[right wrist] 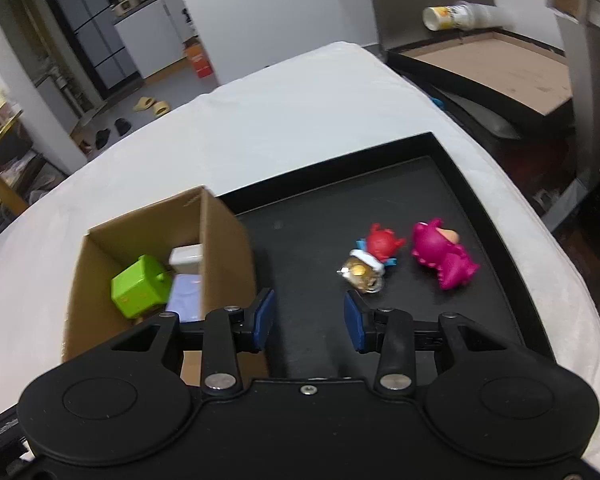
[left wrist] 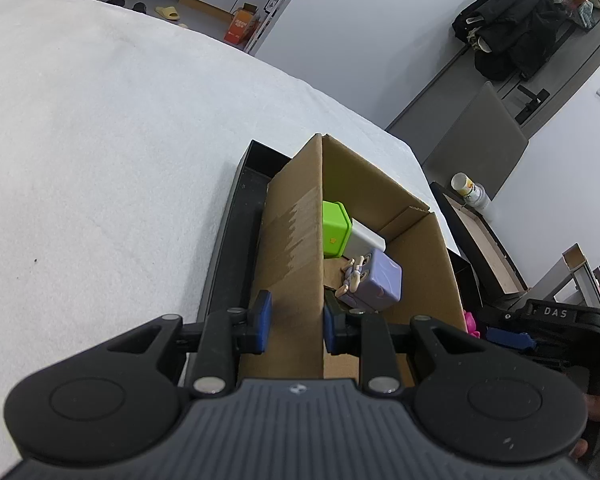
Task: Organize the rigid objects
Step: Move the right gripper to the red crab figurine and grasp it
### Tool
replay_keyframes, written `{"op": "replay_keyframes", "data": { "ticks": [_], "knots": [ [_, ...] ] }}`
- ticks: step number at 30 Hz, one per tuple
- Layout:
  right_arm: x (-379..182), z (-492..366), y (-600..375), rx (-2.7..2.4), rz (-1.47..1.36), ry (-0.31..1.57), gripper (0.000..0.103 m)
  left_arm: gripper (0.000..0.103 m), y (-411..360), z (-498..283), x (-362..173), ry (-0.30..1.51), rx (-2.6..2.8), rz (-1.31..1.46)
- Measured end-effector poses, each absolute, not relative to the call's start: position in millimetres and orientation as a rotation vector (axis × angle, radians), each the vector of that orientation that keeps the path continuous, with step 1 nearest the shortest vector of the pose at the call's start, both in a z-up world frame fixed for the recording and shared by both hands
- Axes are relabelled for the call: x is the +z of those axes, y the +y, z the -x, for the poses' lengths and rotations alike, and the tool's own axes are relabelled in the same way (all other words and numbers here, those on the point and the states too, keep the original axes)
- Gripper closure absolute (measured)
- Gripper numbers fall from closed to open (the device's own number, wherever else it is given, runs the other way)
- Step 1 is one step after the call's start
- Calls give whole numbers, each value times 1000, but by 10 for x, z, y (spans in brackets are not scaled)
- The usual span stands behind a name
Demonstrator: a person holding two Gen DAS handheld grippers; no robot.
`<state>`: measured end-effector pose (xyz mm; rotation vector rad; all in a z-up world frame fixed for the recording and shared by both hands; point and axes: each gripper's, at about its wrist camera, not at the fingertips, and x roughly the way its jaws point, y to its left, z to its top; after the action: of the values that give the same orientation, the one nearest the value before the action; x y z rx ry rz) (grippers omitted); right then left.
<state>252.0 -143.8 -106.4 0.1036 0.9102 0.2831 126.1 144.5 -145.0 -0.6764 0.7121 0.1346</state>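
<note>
Surface: a white, soft-textured cover spreads over the work surface; grey walls and a dark coat hung on a door lie behind, with slippers on the floor further off.
Left gripper: its blue pads stand on either side of the cardboard box's near wall – the right pad lies against the inner face, while the left pad stands off the outer face, so whether it actually clamps the wall cannot be told.
Cardboard box: open-topped, standing at the left end of the black tray.
Inside the box: a green cube toy at the back, a white block touching it, and a lilac cube toy with small pale limbs nearest the gripper.
Right gripper: jaws wide apart and holding nothing, hovering above the bare dark floor of the tray, just right of the box.
Ahead of the right gripper: a red-headed figure with a gold and white body lies on the tray, close beyond the right fingertip.
Beside it: a magenta dinosaur-like figure lies on its side, just to the right – near the red one but apart from it.
Beyond the tray: a second dark-rimmed tray with a brown floor and a paper cup on its far side.
</note>
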Motion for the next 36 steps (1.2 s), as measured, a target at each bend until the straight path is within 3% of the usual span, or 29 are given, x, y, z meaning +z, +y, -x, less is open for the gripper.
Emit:
{"op": "replay_keyframes", "data": {
  "ticks": [7,36],
  "knots": [
    [-1267,-2679,-1517,232,-154,915,55,78,1446,-1260,-1452,713,134,677],
    [-1743,-3238,-1467,115,-222,951,49,78,1465,-1252,-1455,714,131,687]
  ]
}}
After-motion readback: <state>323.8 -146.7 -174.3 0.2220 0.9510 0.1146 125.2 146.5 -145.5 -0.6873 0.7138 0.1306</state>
